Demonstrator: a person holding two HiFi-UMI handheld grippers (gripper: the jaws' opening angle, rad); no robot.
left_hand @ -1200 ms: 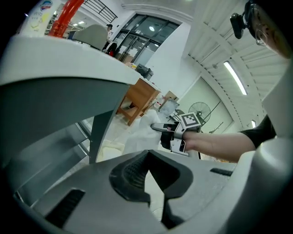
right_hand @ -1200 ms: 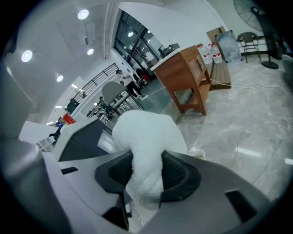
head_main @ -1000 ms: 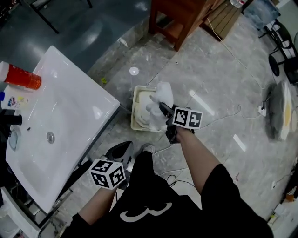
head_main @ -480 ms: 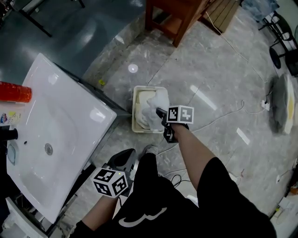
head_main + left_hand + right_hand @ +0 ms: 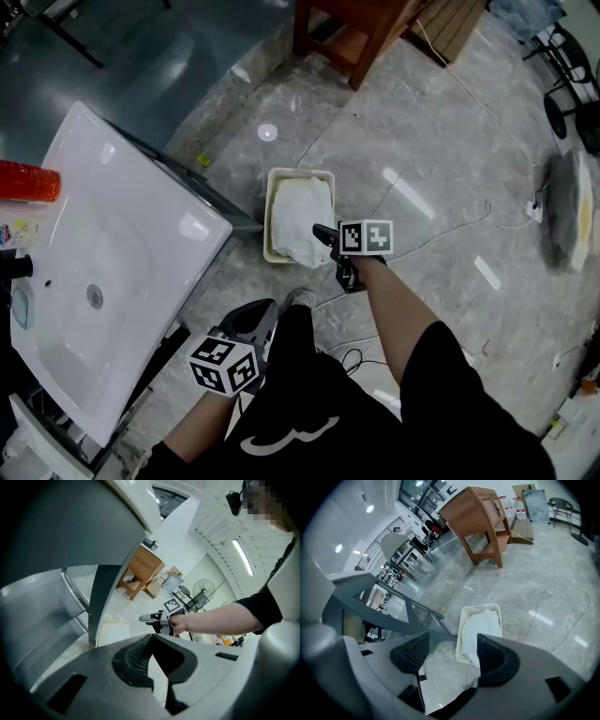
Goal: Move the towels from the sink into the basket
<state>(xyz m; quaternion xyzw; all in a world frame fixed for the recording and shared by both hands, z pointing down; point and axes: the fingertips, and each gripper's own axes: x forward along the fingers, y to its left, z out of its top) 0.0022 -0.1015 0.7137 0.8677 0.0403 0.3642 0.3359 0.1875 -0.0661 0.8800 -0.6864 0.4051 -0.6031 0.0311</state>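
Head view: towels (image 5: 302, 217) are piled in the basket (image 5: 270, 225) on the floor beside the sink (image 5: 141, 234). The right gripper (image 5: 322, 232) is at the basket's near rim and the left gripper (image 5: 251, 319) is low by the leg. The print on the red can (image 5: 23, 180) is too blurred to read. Left gripper view: the tips meet on nothing. It also shows the sink's underside, which the head view doesn't. Right gripper view: the fingers are spread with nothing clamped, and one towel is draped over the basket's rim beyond them.

Wooden cabinet (image 5: 375, 28), red can (image 5: 26, 180), marble floor (image 5: 441, 141)
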